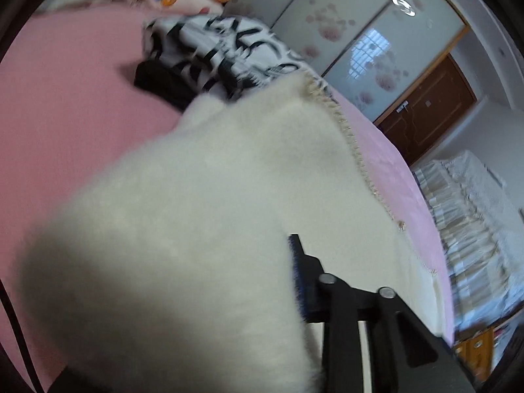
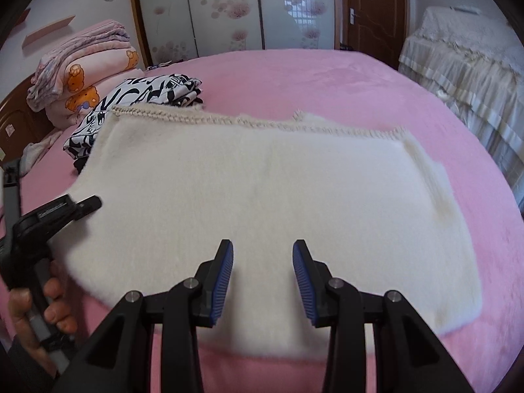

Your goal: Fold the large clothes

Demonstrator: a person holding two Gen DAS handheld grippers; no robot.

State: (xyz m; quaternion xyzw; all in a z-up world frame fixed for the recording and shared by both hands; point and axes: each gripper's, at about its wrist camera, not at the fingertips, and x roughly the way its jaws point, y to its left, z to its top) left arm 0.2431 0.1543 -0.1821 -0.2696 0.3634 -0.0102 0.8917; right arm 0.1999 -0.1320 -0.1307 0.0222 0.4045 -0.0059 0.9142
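Two grippers, one white sweater (image 2: 262, 180), one pink bed (image 2: 327, 75).

Far left in the right wrist view: a hand (image 2: 29, 308) wrapped round a grey handle. Just above it, the left gripper (image 2: 88, 205), black, with its tips close together. Bites the left edge of the sweater. Seen close from the left wrist view: fluffy white cloth bunched up against one blue pad (image 1: 296, 275) and hiding the other finger. Blurry there, but looks clenched on the sweater.

Behind that, at the left end of the bed: folded quilts (image 2: 82, 62), pink with orange bears. Right next to them, a black-and-white cloth (image 2: 144, 93), also folded. Sits partly behind the far left corner of the sweater.

In the middle: the sweater, spread flat on the bed, long from side to side. Knit trim (image 2: 262, 122) all along the far edge. A soft ridge near the right end.

Low in the middle: the right gripper (image 2: 263, 278). Fingers set well apart, blue pads facing each other, nothing pinched between them. Points down at the near edge of the sweater. Hard to tell if touching the cloth.

Farther back, past the bed: wardrobe doors (image 2: 222, 6) with pink flowers, then a brown door (image 2: 370, 6).

Far right: a pale frilly cover (image 2: 458, 65) just beside the bed.
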